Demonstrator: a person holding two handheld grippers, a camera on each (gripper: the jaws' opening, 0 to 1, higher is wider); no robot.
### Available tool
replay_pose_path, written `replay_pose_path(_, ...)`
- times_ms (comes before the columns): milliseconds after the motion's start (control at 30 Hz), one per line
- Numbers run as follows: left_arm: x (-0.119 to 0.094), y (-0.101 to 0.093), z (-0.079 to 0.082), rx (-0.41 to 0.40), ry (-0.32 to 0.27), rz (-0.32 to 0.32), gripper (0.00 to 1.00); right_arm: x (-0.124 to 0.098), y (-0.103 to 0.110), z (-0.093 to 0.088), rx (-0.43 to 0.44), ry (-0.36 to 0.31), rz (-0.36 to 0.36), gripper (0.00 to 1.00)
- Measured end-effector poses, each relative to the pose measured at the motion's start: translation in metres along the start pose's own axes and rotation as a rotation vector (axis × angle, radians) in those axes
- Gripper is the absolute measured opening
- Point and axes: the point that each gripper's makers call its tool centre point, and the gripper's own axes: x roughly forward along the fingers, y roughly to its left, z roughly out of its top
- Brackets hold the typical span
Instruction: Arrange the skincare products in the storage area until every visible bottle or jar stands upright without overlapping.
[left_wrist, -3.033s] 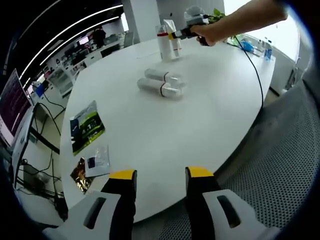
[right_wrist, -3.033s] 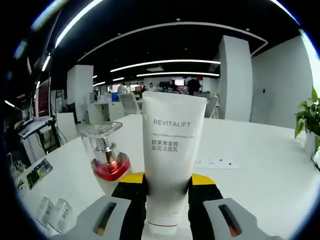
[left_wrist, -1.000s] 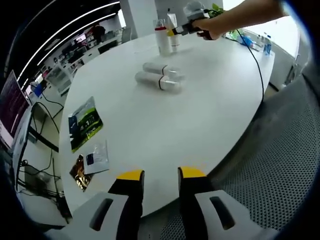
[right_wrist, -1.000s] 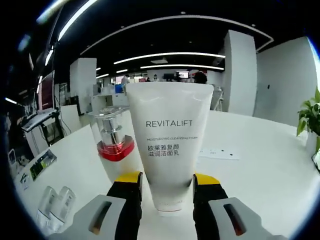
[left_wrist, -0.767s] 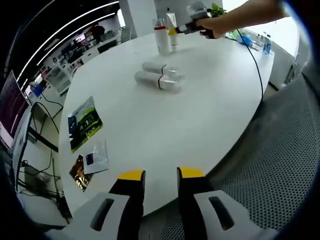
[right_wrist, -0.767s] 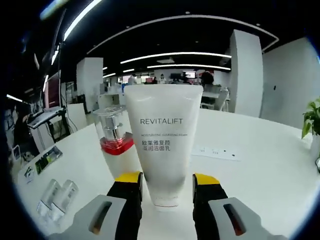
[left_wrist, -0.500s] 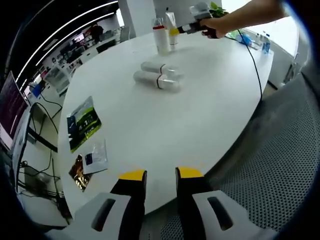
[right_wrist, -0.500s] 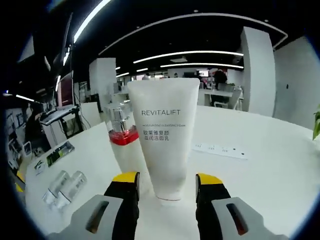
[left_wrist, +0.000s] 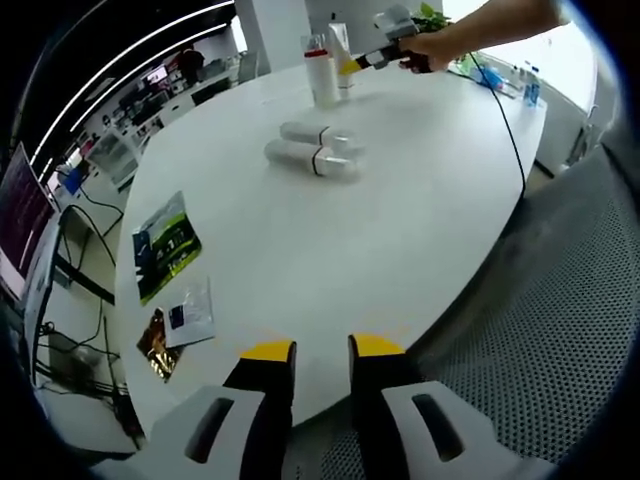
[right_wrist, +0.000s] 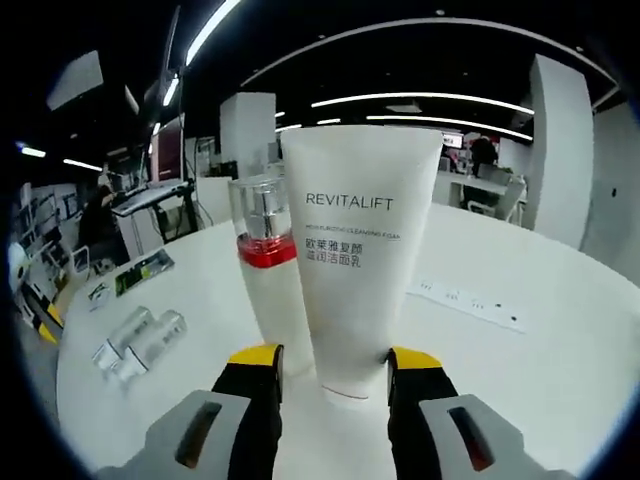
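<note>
Right gripper (right_wrist: 325, 362), jaws spread wider than the tube (right_wrist: 362, 250) and gripping nothing, frames the tube, which stands cap-down at 12 o'clock and seems to touch the upright pump bottle (right_wrist: 272, 280) at 11, so both apparently count as placed. Two bottles (left_wrist: 312, 150) lie side by side on the table (left_wrist: 400, 210), at 9 o'clock in the right gripper view, presumably the remaining work. Left gripper (left_wrist: 320, 352) waits near the table edge, jaws nearly closed and empty.

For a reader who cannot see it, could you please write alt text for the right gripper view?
A white tube stands upright on a white table, just beyond the open right gripper. A red-banded bottle stands beside it; two bottles lie flat farther off.
</note>
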Motion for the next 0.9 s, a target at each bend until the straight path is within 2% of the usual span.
replay_pose_path(133,0.000,0.000,0.000,0.000,0.001,-0.001,0.17,0.000,-0.001,0.000,0.003,0.009,-0.005,0.33)
replay_pose_path(333,0.000,0.000,0.000,0.000,0.002,-0.002,0.16,0.000,0.001,-0.005,0.029,0.055,-0.015,0.21)
replay_pose_path(433,0.000,-0.001,0.000,0.000,0.004,-0.003,0.16,0.001,0.007,-0.014,-0.037,0.105,0.000,0.19)
replay_pose_path(667,0.000,-0.001,-0.001,0.001,0.006,-0.004,0.16,0.007,0.001,-0.015,-0.081,0.115,-0.006,0.18)
replay_pose_path(900,0.000,-0.001,-0.001,0.000,0.005,-0.005,0.15,0.008,-0.003,-0.019,-0.064,0.132,-0.016,0.16)
